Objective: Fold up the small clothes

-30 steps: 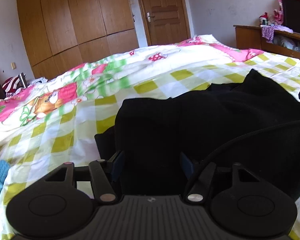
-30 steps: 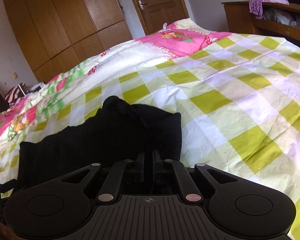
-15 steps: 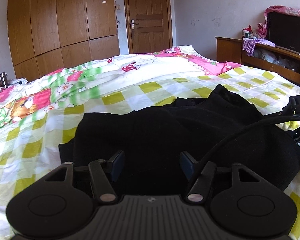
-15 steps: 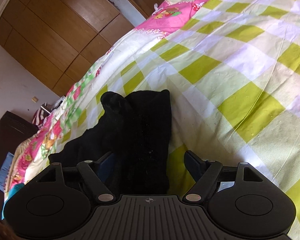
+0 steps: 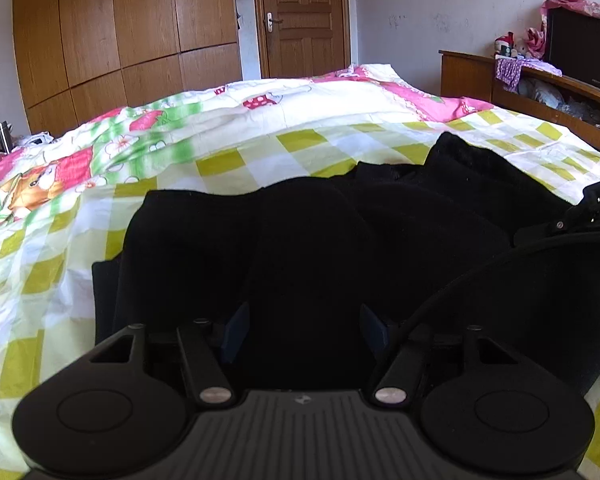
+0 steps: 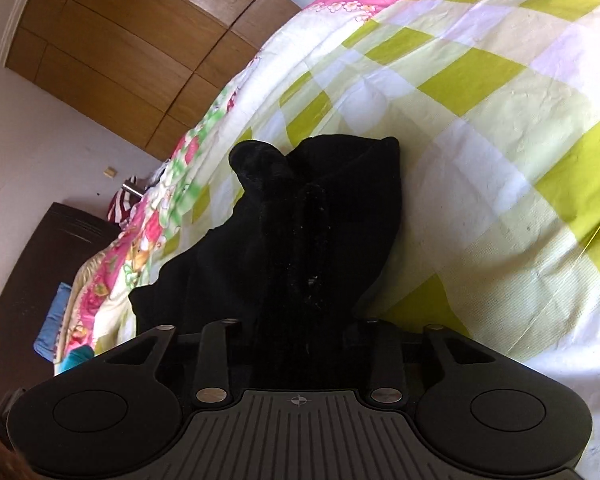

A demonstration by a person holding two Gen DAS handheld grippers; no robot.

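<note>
A black garment (image 5: 420, 216) lies bunched on the checked bedspread (image 5: 236, 164). My left gripper (image 5: 305, 330) is at its near edge. A thick fold rises between the blue pads (image 5: 236, 332) and fills the gap, so the jaws look shut on it. In the right wrist view the same black garment (image 6: 320, 208) runs up from my right gripper (image 6: 306, 344). Its jaws are closing on a band of the cloth, which hides the fingertips. The view is rolled, with the bed tilted.
The bedspread (image 6: 480, 128) stretches bare to the right of the garment. A wooden wardrobe (image 5: 120, 32) and a door (image 5: 304, 16) stand behind the bed, a low cabinet (image 5: 500, 80) at the right. Part of the other tool's black frame (image 5: 596, 208) and a cable (image 5: 460, 280) cross the right side.
My right gripper opened wide off the cloth, rolled and dipped, and its jaws have come in again around the garment. The left view swung slightly, still with the fold between its pads.
</note>
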